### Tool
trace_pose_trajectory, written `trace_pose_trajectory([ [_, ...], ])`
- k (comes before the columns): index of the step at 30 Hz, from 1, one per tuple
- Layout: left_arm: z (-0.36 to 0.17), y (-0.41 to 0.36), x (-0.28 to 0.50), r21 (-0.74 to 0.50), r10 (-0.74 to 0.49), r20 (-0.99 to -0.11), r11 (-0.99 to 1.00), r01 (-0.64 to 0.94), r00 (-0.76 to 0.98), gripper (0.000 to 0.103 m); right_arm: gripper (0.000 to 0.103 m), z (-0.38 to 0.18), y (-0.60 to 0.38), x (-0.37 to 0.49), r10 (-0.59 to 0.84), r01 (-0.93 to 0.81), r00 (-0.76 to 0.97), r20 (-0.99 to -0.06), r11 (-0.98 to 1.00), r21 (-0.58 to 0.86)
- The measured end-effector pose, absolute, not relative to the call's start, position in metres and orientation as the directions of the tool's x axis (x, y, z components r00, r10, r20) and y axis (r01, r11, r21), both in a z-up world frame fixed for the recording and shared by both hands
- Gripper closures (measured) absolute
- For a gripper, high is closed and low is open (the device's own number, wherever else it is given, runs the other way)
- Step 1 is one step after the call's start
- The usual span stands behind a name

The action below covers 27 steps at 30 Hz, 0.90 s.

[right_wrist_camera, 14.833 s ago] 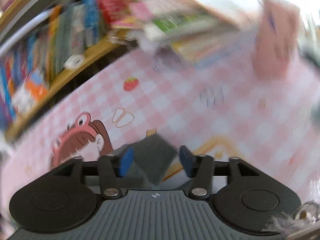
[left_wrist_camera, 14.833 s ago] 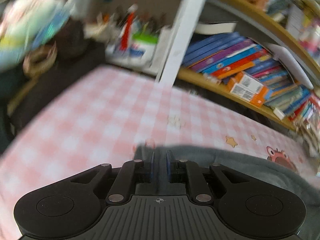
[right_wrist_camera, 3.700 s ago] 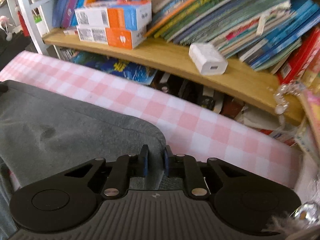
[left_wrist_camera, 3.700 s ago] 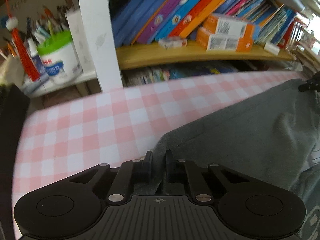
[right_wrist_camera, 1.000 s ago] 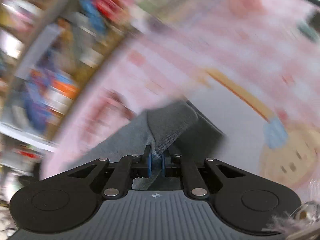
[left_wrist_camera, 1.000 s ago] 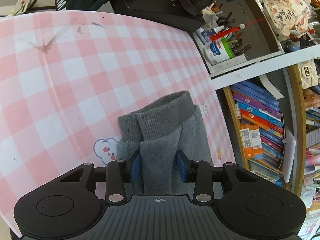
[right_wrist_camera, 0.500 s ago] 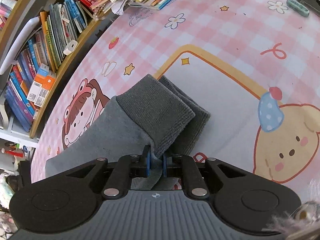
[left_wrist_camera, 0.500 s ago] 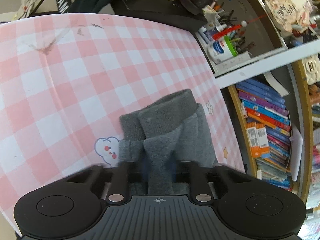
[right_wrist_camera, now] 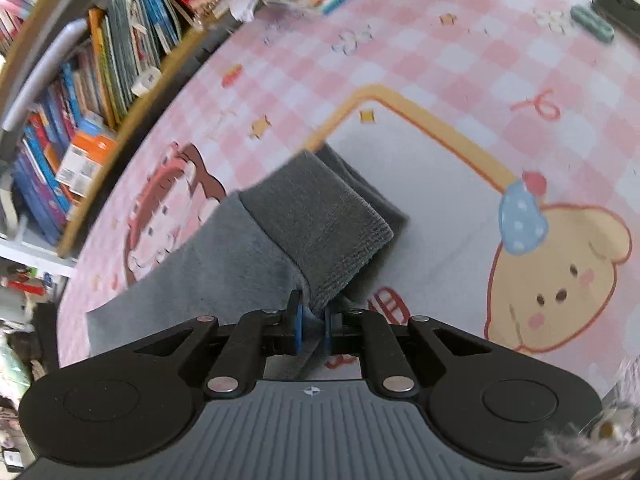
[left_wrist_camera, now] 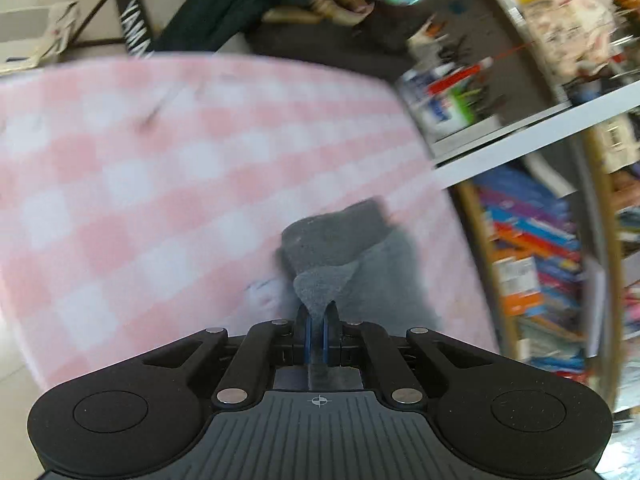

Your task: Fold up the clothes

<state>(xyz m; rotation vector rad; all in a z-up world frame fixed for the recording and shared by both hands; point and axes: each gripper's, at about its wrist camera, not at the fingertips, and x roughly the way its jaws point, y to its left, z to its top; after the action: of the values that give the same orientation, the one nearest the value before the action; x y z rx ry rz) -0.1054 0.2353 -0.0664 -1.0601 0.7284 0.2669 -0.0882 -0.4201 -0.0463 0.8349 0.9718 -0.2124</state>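
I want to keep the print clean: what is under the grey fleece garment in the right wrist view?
The grey fleece garment lies on the pink checked cartoon-print cloth, over the yellow-bordered white panel. What it covers is hidden.

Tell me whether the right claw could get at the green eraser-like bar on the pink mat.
Probably not as things stand: the right claw is shut on the grey garment, and the green bar lies far across the mat.

grey garment (right_wrist_camera: 224,276) folded, ribbed cuffs (right_wrist_camera: 320,220) stacked, on checked cloth (right_wrist_camera: 460,60)
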Motion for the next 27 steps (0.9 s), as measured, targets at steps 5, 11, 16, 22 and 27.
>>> trace_pose_trajectory([
  [5,-0.063,0.232,-0.096,-0.691,-0.144,-0.652,0.517,-0.505,0.745,0.098,0.094,-0.036,-0.417,-0.084,0.179,0.478,0.590,-0.787,0.708,0.520],
  [11,-0.057,0.231,-0.098,-0.682,-0.152,-0.655,0.540,-0.493,0.740,0.097,0.094,-0.008,-0.410,-0.087,0.150,0.383,0.696,-0.702,0.750,0.540],
  [16,-0.055,0.229,-0.099,-0.667,-0.151,-0.666,0.559,-0.493,0.730,0.092,0.093,-0.033,-0.413,-0.084,0.117,0.469,0.597,-0.793,0.752,0.464],
  [22,-0.042,0.229,-0.107,-0.584,-0.070,-0.703,0.624,-0.519,0.707,0.059,0.064,-0.035,-0.423,-0.096,0.071,0.554,0.567,-0.821,0.705,0.443],
  [27,-0.053,0.227,-0.096,-0.578,-0.084,-0.735,0.596,-0.558,0.672,0.058,0.063,-0.044,-0.421,-0.091,0.095,0.581,0.548,-0.831,0.672,0.460],
])
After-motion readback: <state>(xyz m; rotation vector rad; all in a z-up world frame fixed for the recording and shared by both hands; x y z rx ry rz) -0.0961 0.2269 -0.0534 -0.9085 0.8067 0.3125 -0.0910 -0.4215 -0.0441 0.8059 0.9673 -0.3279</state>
